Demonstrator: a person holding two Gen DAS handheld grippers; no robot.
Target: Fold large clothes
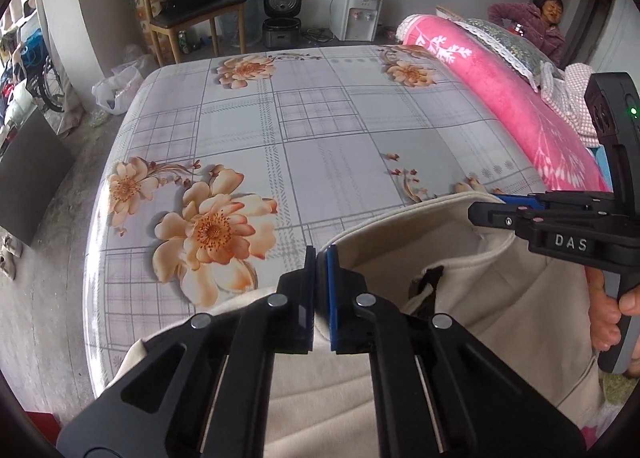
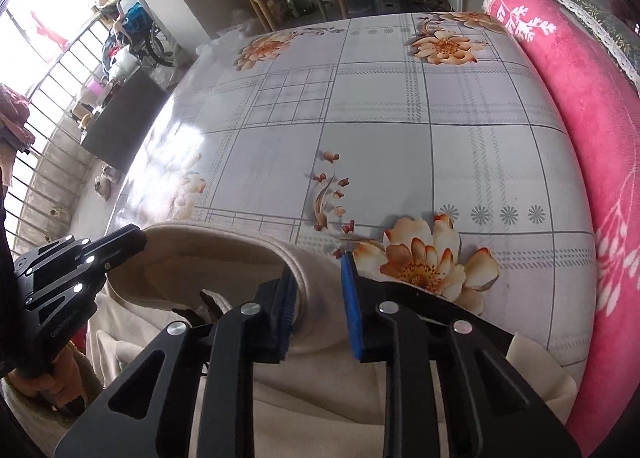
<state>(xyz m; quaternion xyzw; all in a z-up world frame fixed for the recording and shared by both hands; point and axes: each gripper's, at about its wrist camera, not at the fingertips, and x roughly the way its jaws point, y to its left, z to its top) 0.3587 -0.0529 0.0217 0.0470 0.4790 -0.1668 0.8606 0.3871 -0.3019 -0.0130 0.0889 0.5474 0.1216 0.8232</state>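
Cream fabric fills the gap at both claws. The left gripper (image 1: 320, 290) is closed almost fully, its pads pinching a thin fold at the garment (image 1: 500, 318) edge on the left of the neck opening. The right gripper (image 2: 318, 306) shows a wider gap between its pads, with a thick roll of the collar (image 2: 316, 282) between them; whether the pads press firmly cannot be told, though they appear to meet the cloth on both sides.

Key relation: the garment lies at the near edge of the bed (image 1: 320, 130), below and behind both claws, with its neck opening between them. The collar line runs from one claw to the other, across the view. Each hand sits at one end of that line, neither clearly nearer. The bed stretches away ahead, so any draw or spread of the garment would probably go forward over it.

Surface: a smooth, glossy sheet printed with checks and orange flowers.

Room: a pink blanket (image 1: 500, 98) rolled along the right side; beyond the bed, a chair (image 1: 192, 14), a cooker (image 1: 282, 18), a dispenser (image 1: 358, 14); a seated person (image 1: 548, 22) at far right.
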